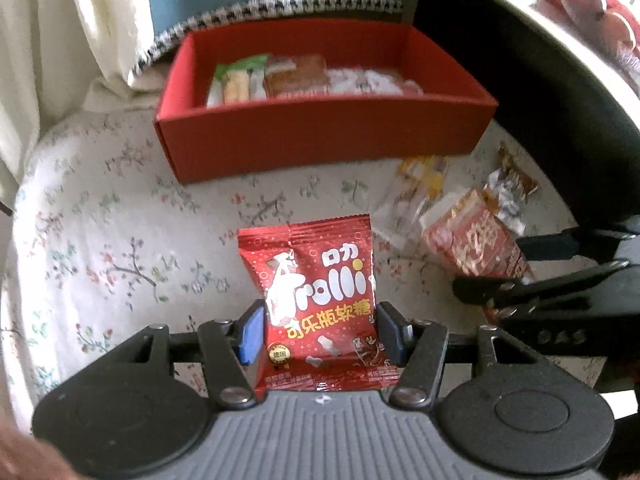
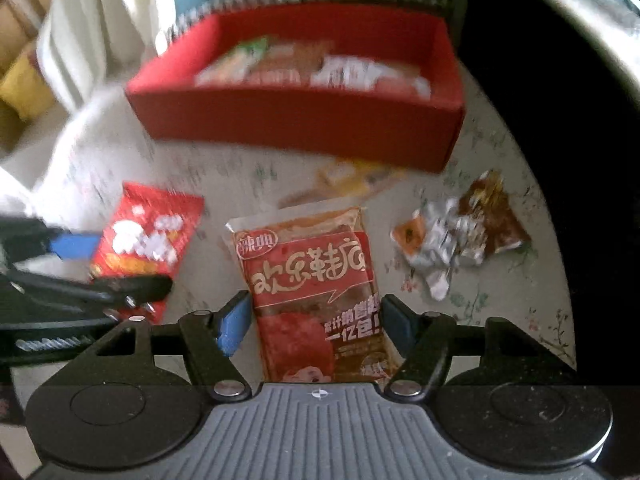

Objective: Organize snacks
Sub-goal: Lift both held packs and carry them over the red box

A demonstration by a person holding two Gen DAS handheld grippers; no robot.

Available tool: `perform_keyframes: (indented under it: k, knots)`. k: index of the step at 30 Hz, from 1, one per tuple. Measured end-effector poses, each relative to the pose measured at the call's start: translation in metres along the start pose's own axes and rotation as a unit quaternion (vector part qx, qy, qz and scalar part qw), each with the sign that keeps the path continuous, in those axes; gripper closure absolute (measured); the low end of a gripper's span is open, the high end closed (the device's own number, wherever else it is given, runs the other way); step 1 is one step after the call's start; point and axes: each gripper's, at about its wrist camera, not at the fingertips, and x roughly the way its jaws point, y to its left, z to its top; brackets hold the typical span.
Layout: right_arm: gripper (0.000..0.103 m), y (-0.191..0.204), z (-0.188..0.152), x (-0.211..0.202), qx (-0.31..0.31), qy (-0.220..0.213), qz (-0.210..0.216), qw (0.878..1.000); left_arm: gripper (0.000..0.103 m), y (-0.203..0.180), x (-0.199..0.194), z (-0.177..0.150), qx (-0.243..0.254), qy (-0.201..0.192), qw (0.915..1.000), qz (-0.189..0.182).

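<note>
Left gripper (image 1: 320, 334) jaws pinch from both sides; right gripper (image 2: 316, 330) jaws likewise, level.

A glossy foil Trolli packet (image 1: 316, 304) lies on matt floral cloth (image 1: 100, 240) before a matt red cardboard box (image 1: 320, 140).

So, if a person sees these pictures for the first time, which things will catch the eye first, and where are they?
First, the red Trolli candy packet between the fingers of the left gripper, and the spicy snack packet between those of the right gripper. Behind them, the open red box stands on the floral cloth with several snacks already inside.
</note>
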Motion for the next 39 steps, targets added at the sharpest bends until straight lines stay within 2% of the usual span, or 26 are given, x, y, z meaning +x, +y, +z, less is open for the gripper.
perform_keyframes:
  k: [6,12,23,33,39]
  knots:
    - [0.028,-0.004,0.013,-0.029,0.022,-0.062,0.023,0.998,0.052,-0.004,-0.021,0.009,0.008,-0.039,0.9992,0.0]
    - [0.028,-0.01,0.026,-0.033,0.036,-0.084,0.026,0.996,0.052,-0.01,-0.037,0.022,0.025,-0.089,0.9953,0.03]
    - [0.028,-0.008,0.057,-0.039,0.037,-0.126,0.016,0.991,0.052,-0.009,-0.043,0.063,0.025,-0.136,0.9886,0.06]
    - [0.027,-0.009,0.1,-0.033,0.039,-0.142,0.006,0.989,0.052,0.007,-0.029,0.094,0.007,-0.139,0.9874,0.076]
    - [0.027,-0.007,0.113,-0.026,0.037,-0.143,-0.001,0.989,0.052,0.014,-0.024,0.105,-0.003,-0.137,0.9873,0.08]
